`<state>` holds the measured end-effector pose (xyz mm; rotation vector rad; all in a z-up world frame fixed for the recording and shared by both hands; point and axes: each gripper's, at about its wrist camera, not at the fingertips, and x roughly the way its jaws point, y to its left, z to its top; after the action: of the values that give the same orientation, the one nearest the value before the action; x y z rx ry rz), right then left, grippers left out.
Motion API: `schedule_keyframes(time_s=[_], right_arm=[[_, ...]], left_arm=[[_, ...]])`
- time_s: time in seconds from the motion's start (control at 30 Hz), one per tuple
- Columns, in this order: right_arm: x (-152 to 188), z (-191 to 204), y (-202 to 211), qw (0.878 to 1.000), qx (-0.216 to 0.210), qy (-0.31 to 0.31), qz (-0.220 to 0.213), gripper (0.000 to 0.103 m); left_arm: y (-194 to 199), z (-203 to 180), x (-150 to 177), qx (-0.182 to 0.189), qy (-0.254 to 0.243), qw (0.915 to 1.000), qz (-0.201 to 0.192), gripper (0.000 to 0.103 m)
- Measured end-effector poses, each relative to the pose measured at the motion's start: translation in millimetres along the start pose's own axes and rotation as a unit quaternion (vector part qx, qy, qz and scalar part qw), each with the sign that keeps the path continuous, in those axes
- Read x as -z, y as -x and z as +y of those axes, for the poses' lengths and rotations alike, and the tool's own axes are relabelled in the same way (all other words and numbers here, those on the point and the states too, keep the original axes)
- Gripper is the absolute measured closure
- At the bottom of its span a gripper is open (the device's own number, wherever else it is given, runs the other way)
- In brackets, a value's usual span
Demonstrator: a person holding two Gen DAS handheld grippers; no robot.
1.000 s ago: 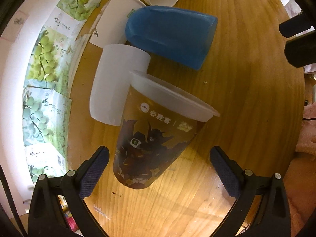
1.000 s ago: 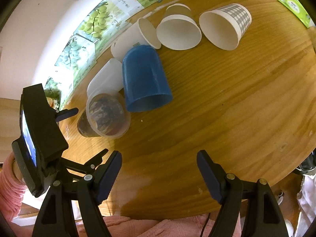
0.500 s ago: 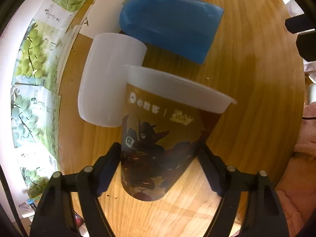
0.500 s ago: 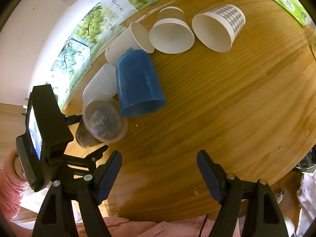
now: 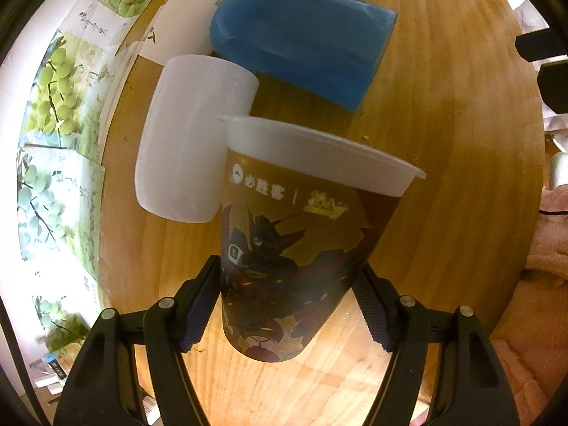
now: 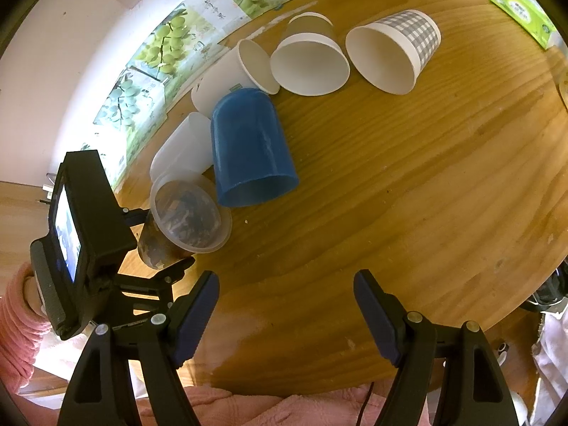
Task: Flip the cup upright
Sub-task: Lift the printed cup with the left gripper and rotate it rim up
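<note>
A clear plastic cup with a brown printed sleeve (image 5: 291, 248) lies on its side on the wooden table (image 5: 461, 142), rim pointing away. My left gripper (image 5: 289, 296) is shut on its lower body, one finger against each side. In the right wrist view the same cup (image 6: 181, 223) shows its open mouth, with the left gripper behind it. My right gripper (image 6: 285, 314) is open and empty above the table's near edge.
A frosted white cup (image 5: 191, 138) and a blue cup (image 5: 301, 39) lie on their sides just beyond the held cup. Several paper cups (image 6: 309, 60) lie farther back. A green tissue box (image 6: 522, 3) sits at the far right. Grape posters (image 6: 170, 42) line the wall.
My left gripper moved forward and closed its fingers onto the printed cup. The right gripper stayed open and drifted slightly.
</note>
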<state>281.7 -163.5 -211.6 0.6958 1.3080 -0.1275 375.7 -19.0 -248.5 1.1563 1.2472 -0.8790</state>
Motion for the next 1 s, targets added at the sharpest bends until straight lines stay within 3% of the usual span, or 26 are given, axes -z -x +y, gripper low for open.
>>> schedule_keyframes(time_s=[0.37,0.6,1.0], right_arm=[[6,-5,6,1.0,-0.006,0.002,-0.004,0.024],[11,-10,15,1.0,-0.018,0.018,-0.006,0.024],[16,-30,40,0.997,-0.03,0.07,-0.014,0.024]], left_arm=[[11,-10,4,0.022,0.034,0.9992,0.002,0.029],[21,-20,8,0.03,0.082,0.9961,0.01,0.03],[36,-45,-1,0.049,0.197,0.9791,0.01,0.03]])
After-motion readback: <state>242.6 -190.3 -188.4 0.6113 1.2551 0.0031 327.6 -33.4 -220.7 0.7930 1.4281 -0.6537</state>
